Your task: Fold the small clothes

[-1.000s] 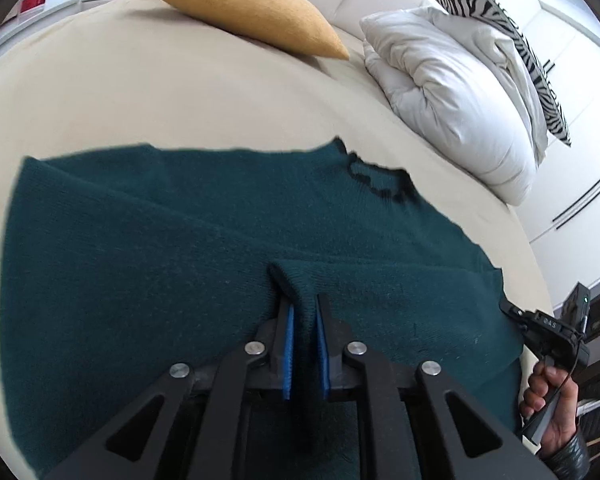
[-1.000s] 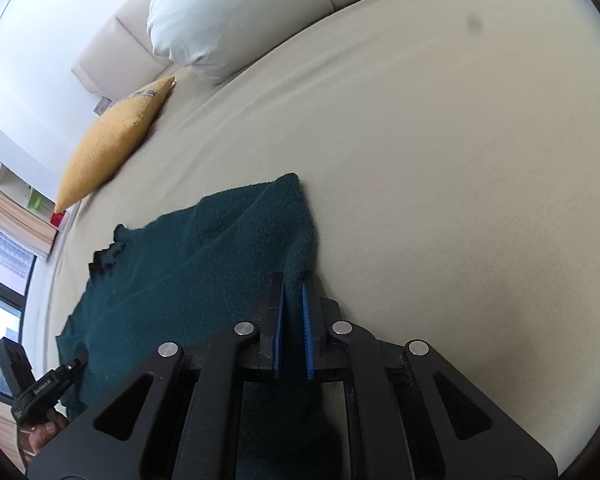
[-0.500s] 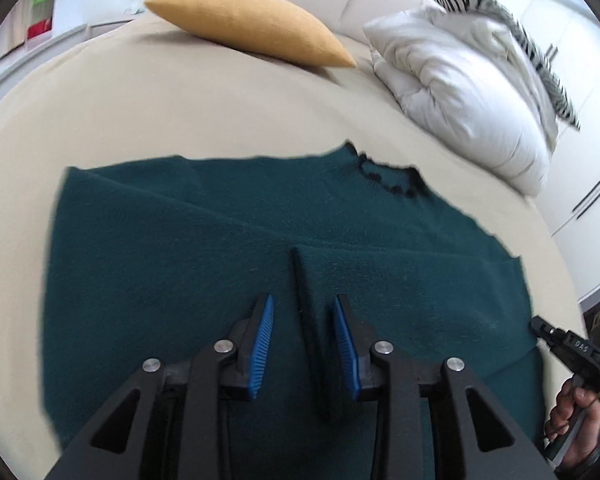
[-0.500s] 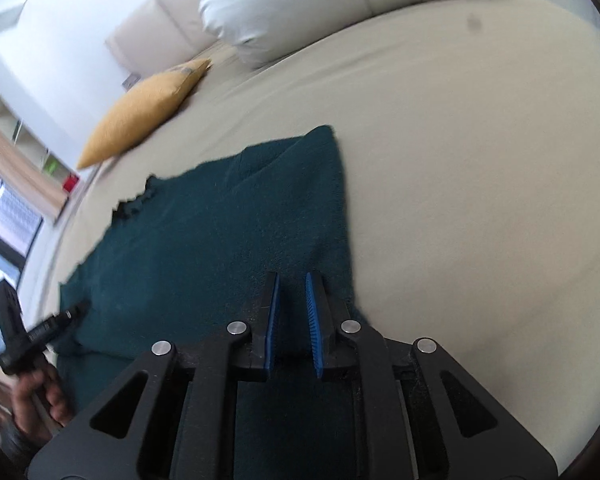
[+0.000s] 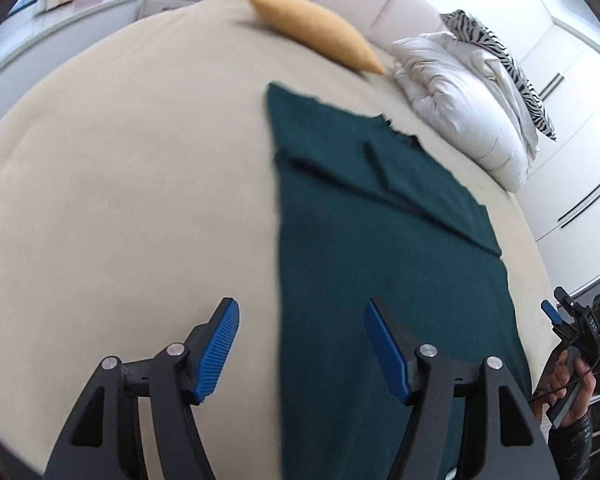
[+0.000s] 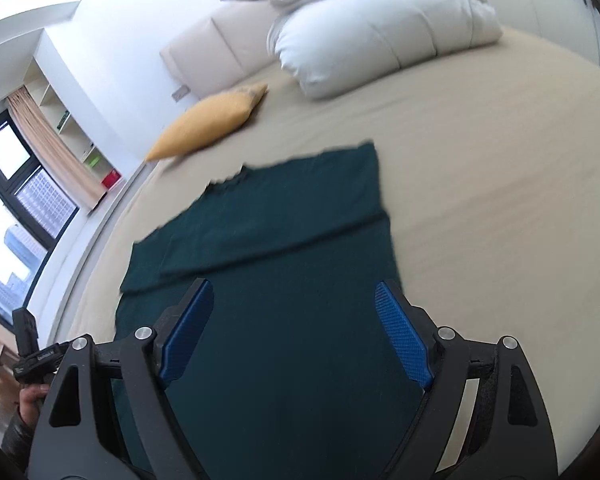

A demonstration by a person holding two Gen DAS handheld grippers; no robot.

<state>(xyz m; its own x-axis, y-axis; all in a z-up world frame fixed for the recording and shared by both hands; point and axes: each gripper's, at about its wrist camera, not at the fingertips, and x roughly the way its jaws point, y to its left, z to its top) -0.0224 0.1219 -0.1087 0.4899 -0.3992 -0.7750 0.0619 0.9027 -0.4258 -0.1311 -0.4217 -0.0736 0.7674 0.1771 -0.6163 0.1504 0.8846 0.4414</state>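
A dark teal knitted sweater lies flat on the beige bed, both sleeves folded in across its chest, neckline toward the pillows. My left gripper hovers over the sweater's left hem edge, jaws opening, with nothing pinched between the blue pads. In the right wrist view the sweater fills the middle. There my right gripper hangs above its lower body, jaws opening wide, not touching the cloth. Each gripper shows at the edge of the other's view, held by a hand.
A mustard cushion and a white duvet with a zebra-print pillow lie at the head of the bed. The cream headboard stands behind. A window and shelves are on the left side of the right wrist view.
Both grippers let go of the sleeve cuffs they had pinched, opened wide, and drew back toward the sweater's hem. The left one also shifted to the left edge.
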